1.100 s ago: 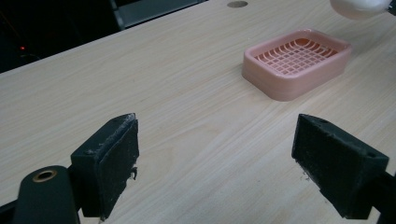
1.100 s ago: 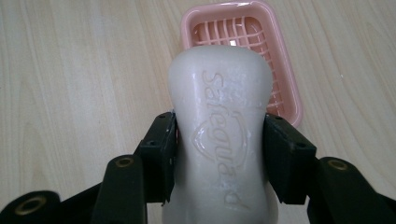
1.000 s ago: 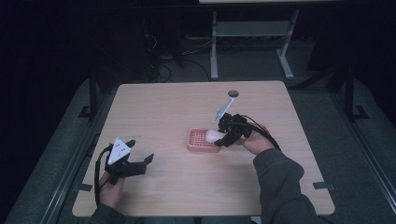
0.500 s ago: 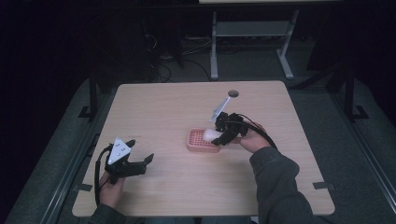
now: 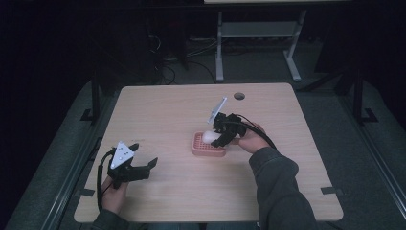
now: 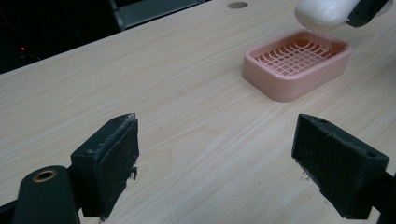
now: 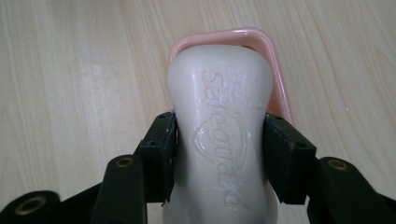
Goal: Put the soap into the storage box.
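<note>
Overhead, right tool point(image 7: 219, 154) pinches soap bar point(image 7: 219, 135) above pink dish point(image 5: 207, 146).

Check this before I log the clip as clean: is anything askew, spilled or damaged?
Nothing stands out. The right tool holds the white soap bar above the pink soap dish, which sits flat and intact on the table. The left tool is open, holding nothing. No spill.
</note>
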{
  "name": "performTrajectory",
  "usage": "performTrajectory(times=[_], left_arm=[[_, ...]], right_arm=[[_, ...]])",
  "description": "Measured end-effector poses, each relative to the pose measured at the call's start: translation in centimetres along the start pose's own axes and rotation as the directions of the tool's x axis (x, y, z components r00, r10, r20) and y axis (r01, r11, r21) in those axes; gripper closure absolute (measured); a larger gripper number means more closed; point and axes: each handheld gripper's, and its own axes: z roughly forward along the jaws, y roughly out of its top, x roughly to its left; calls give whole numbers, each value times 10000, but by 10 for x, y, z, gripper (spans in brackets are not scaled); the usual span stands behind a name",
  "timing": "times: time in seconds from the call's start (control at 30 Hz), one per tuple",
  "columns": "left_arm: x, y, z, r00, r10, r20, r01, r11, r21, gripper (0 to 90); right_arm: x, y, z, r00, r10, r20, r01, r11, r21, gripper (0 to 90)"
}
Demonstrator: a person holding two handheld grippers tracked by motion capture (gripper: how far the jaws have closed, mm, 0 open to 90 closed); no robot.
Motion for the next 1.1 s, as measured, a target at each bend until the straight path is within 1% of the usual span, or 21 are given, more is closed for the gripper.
performTrajectory(times=[0.1,0.57,0.67,0.77,0.97,1.1], left_arm=[[0,0,0,10000,-18,-6,18,10000,0,146],[0,0,0,10000,-15,7,15,10000,-1,146],[0,0,0,10000,-40,6,40,10000,4,146],[0,0,0,10000,-39,8,39,10000,-23,146],[0,0,0,10000,-30,20,31,10000,-25,146],[0,0,0,10000,7,16,-7,10000,3,146]], right_arm=[[-1,4,3,10000,-79,55,79,9999,75,484],[-7,8,21,9999,110,-64,-108,9994,318,484],[-8,9,23,10000,75,22,-76,9991,420,488],[-9,10,25,9998,138,-122,-133,9991,391,488],[-11,12,29,9996,232,-130,-226,9987,459,488],[-11,13,34,9997,173,-152,-165,9986,502,489]])
